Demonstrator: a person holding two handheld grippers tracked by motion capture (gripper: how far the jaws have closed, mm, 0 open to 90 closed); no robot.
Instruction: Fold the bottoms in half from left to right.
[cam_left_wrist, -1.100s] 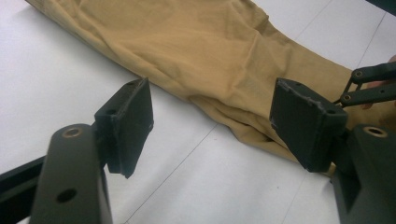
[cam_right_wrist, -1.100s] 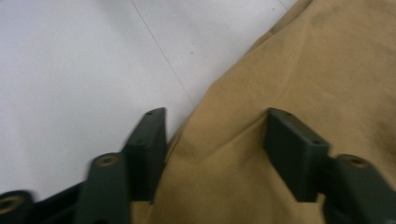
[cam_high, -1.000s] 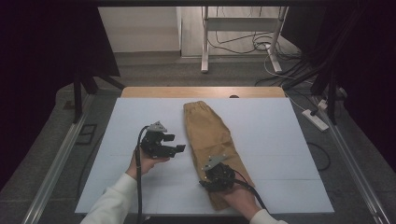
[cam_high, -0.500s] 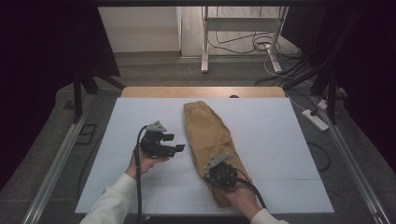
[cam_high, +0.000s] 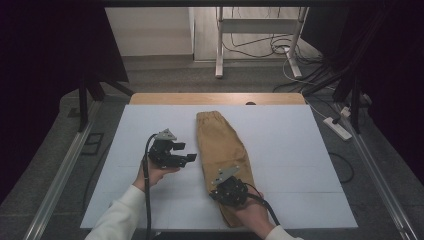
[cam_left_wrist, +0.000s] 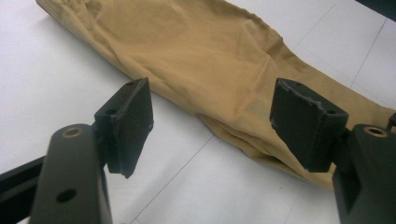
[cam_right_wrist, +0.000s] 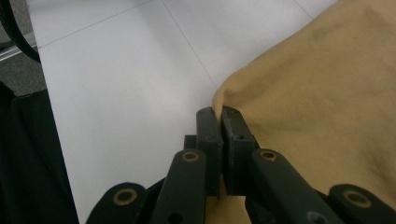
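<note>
A pair of tan trousers (cam_high: 220, 140) lies folded lengthwise on the white table top (cam_high: 300, 150), waistband at the far end. My right gripper (cam_high: 223, 192) is at the near end of the cloth. In the right gripper view its jaws (cam_right_wrist: 220, 116) are shut on the left edge of the tan fabric (cam_right_wrist: 327, 84). My left gripper (cam_high: 184, 152) hovers to the left of the trousers, held in a hand. In the left gripper view its jaws (cam_left_wrist: 212, 123) stand open with nothing between them, facing the cloth (cam_left_wrist: 210, 60).
A wooden strip (cam_high: 215, 98) runs along the table's far edge. Metal rails flank the table left and right. On the floor to the right lie a power strip (cam_high: 339, 128) and cables. A white stand (cam_high: 257, 40) is behind the table.
The right gripper has shifted a little at the near end of the cloth. The left gripper has held still.
</note>
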